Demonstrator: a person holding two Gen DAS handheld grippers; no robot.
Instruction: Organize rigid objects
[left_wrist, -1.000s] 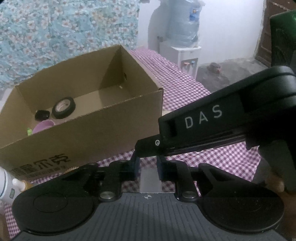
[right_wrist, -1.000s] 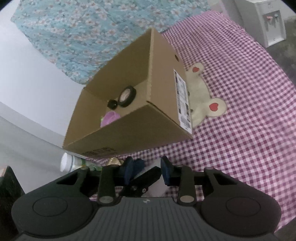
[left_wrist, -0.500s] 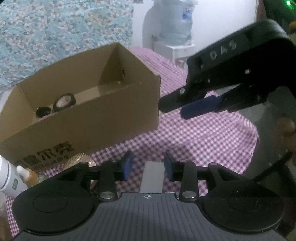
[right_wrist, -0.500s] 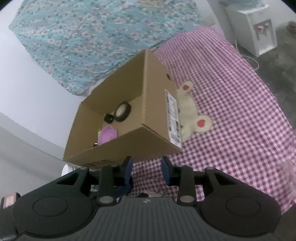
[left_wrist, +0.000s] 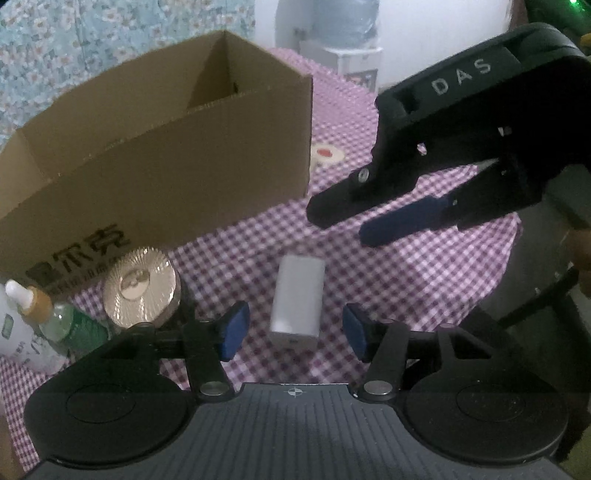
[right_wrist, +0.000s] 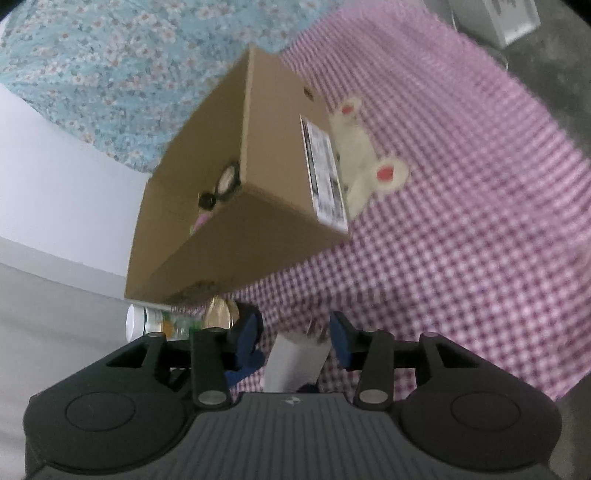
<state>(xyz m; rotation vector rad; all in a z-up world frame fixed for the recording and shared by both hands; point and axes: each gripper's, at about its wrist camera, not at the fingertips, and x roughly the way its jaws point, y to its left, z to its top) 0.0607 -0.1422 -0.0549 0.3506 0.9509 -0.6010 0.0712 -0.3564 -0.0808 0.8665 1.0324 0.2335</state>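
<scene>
A white rectangular block (left_wrist: 297, 301) lies flat on the pink checked cloth, between the tips of my left gripper (left_wrist: 295, 332), which is open around it without touching. My right gripper (left_wrist: 347, 221) is open and empty, hovering above and to the right of the block; in its own view (right_wrist: 297, 338) the block (right_wrist: 295, 363) shows low between its fingers. An open cardboard box (left_wrist: 155, 158) stands behind; it holds a black tape roll (right_wrist: 227, 181), a small black item and a pink item.
A round gold-lidded jar (left_wrist: 140, 286), a green bottle (left_wrist: 74, 325) and a white bottle (left_wrist: 14, 325) stand left of the block by the box front. A cream bear patch (right_wrist: 364, 168) lies right of the box. A water dispenser (left_wrist: 341, 44) stands beyond the table.
My left gripper opened wide and let go of the white block, which now lies on the cloth. My right gripper rose, then came down over the block, jaws apart.
</scene>
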